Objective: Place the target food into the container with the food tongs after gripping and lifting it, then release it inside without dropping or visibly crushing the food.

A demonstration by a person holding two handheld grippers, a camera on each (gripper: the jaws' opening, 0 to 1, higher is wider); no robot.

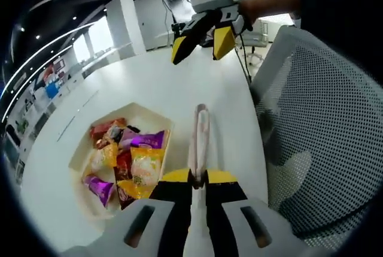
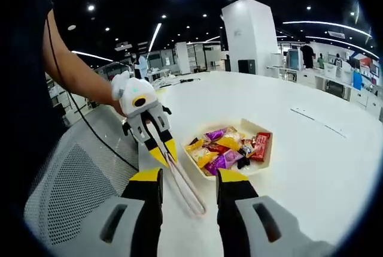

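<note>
Bench (image 1: 149, 83) first: we see a broad white top running away toward an open office with ceiling lights. A mesh chair (image 1: 323, 131) with a white frame stands against its edge, beside the tray.

Next in size comes the tray (image 2: 263, 128), a shallow white dish with angled sides, sitting on the bench near that edge. We count a heap of wrapped snacks (image 1: 128, 161) inside it, in purple, orange, yellow and red wrappers, lying over one another. We cannot tell from these views which one is the target.

Then the tongs (image 1: 201, 134), pale pink and slim, held above the bench just beside the tray, on the chair's side of it. In the left gripper view their arms reach forward from between our left claw's jaws and lie nearly together at the far tip; they touch none of the snacks.

Our left claw (image 1: 198, 180) is pressed together on the tongs' handle end, yellow pads close on either side of it. In the right gripper view we see it held by a hand, with the tongs pointing down toward the camera.

Our right claw (image 2: 188, 180) hangs over the bench edge with its jaws spread and nothing between them.
</note>
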